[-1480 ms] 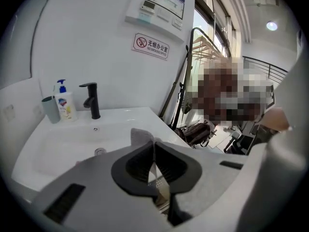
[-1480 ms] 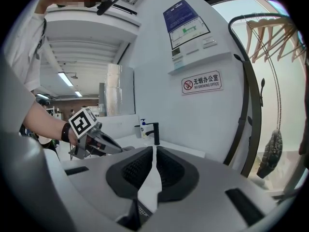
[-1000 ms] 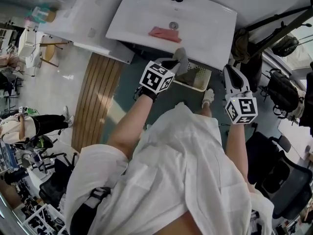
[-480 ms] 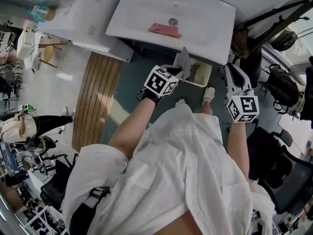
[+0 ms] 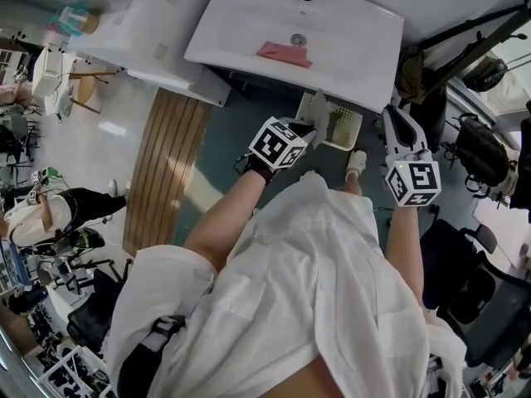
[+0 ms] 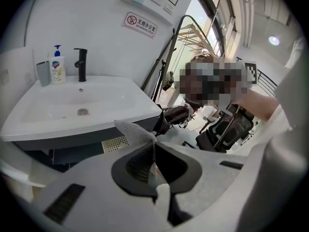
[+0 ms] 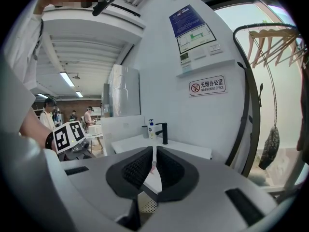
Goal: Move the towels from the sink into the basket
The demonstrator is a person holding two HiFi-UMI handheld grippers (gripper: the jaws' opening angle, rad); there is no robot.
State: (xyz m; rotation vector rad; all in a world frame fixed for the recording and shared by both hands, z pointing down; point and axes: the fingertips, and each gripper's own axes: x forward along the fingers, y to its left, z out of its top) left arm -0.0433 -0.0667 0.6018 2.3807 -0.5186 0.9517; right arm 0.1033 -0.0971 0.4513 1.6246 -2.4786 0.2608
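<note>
A pink towel (image 5: pixel 282 54) lies in the white sink (image 5: pixel 348 31) near the drain. My left gripper (image 5: pixel 309 128) is shut on a grey towel (image 5: pixel 318 109), which it holds over the left edge of the white perforated basket (image 5: pixel 343 128) on the floor below the sink. In the left gripper view the grey towel (image 6: pixel 133 130) sticks out past the closed jaws of my left gripper (image 6: pixel 153 141), with the sink (image 6: pixel 43 117) and the basket (image 6: pixel 115 143) beyond. My right gripper (image 5: pixel 392 116) hovers to the right of the basket, shut, with nothing held (image 7: pixel 154 151).
A black faucet (image 6: pixel 81 64), a soap bottle (image 6: pixel 57 65) and a grey cup (image 6: pixel 42 73) stand at the sink's back. Bags (image 5: pixel 477 152) and office chairs (image 5: pixel 477 301) crowd the right. A wooden panel (image 5: pixel 162 168) lies left of the sink.
My left gripper has carried the grey towel a little to the right, from the sink's front edge to over the basket. The right gripper has barely moved.
</note>
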